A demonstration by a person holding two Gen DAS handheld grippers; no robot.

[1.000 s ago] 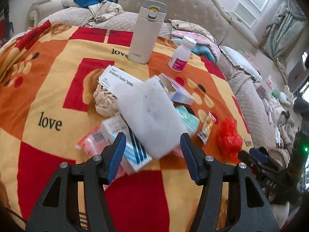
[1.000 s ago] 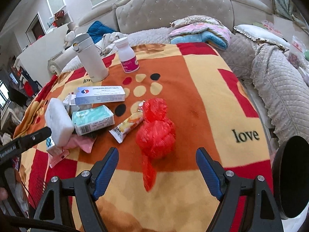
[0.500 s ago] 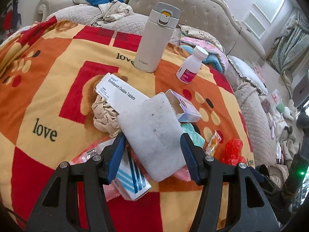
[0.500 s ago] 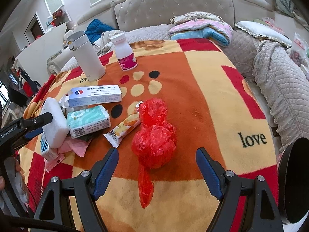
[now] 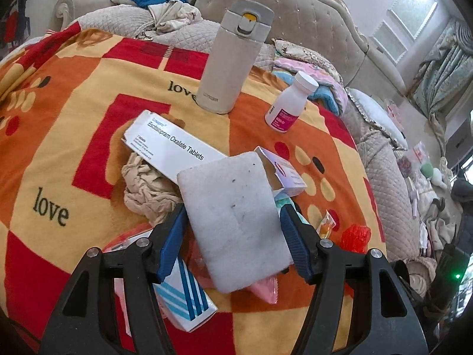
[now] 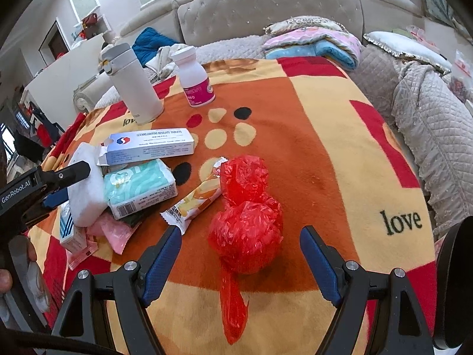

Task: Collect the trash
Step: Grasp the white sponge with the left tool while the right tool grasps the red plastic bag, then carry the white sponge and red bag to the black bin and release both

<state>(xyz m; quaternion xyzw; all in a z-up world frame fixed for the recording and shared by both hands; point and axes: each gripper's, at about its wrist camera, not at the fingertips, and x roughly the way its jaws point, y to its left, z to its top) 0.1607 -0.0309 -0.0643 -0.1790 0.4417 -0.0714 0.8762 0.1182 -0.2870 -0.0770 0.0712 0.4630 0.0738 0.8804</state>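
1. Here, on the red, orange and yellow fleece blanket, the thick white rectangular foam pad lies tilted on top of the litter pile. It looks light and springy, so its long edges are probably the place to take it.
2. The left gripper straddles that pad; its jaws have just been opening, and whether the pads touch the edges I cannot tell.
3. The crumpled red plastic bag sits between the right gripper jaws, which stand wide and hold nothing. It looks soft, slippery and compressible, so the fat lower lump seems best.
4. Beneath the foam, the pink packets and the blue-striped box are partly hidden.
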